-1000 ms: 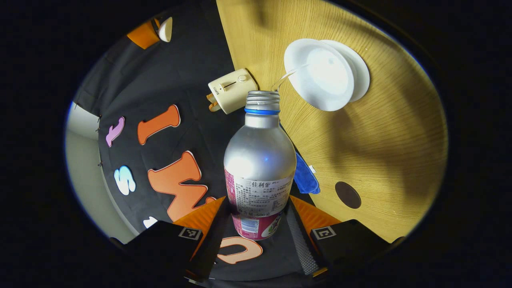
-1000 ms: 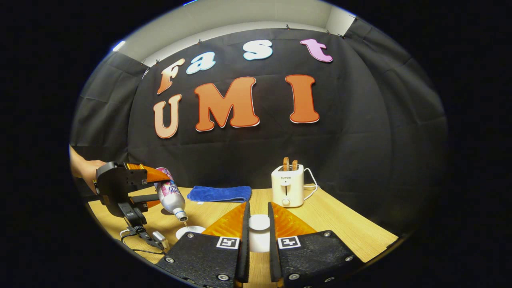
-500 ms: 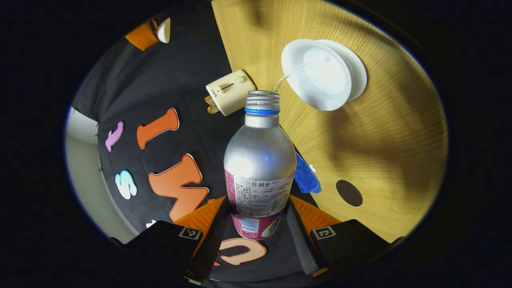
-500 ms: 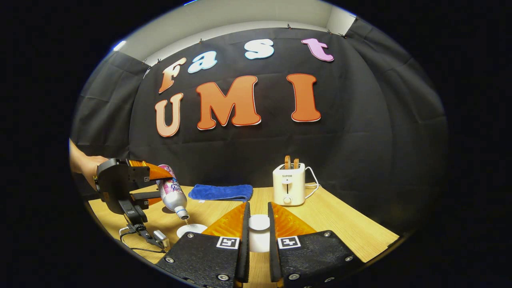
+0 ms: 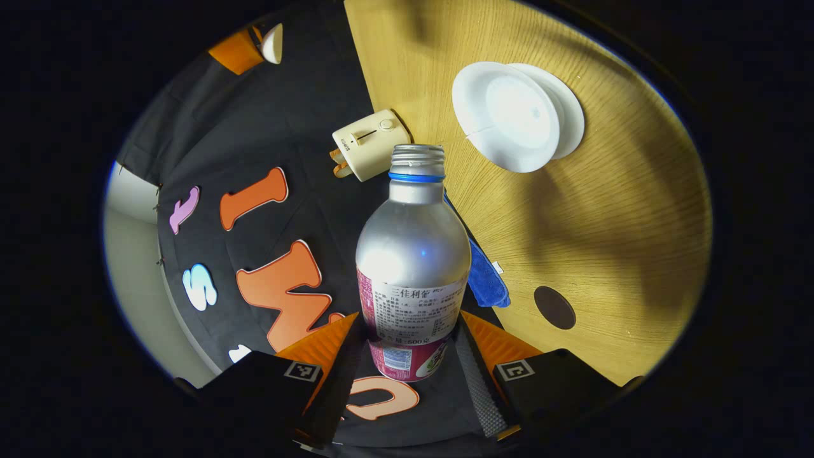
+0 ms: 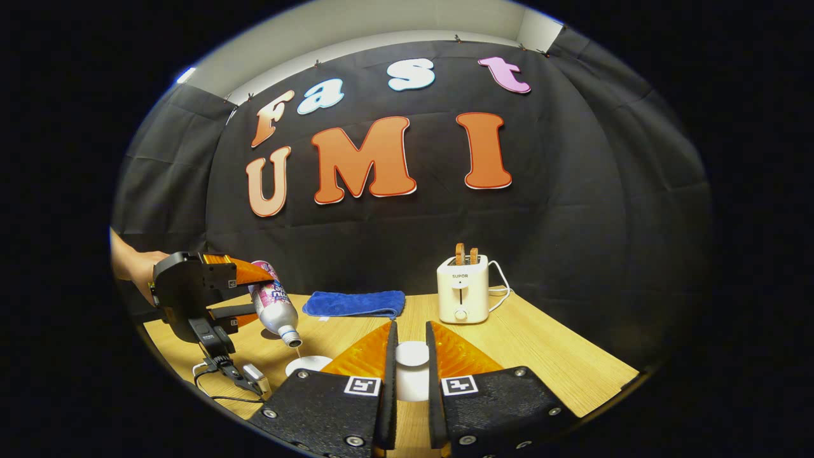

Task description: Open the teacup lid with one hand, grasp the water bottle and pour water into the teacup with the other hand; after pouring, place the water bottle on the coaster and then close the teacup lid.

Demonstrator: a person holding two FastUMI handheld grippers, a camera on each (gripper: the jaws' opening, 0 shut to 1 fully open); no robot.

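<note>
Above teacup (image 5: 509, 117): left claw (image 5: 412, 362) tilting bottle (image 5: 412, 267).

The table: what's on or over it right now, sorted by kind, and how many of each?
Bottle: 1, held tilted above the teacup
Teacup: 1, on a saucer: 1
Lid: 1, held in the right gripper
Toaster: 1
Blue cloth: 1
Coaster: 1
Grippers: 2, with the left gripper on the bottle
Total: 9

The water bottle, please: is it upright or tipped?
Tipped: in the right gripper view the water bottle slants mouth-down over the teacup, held by the left hand-held gripper.
</note>
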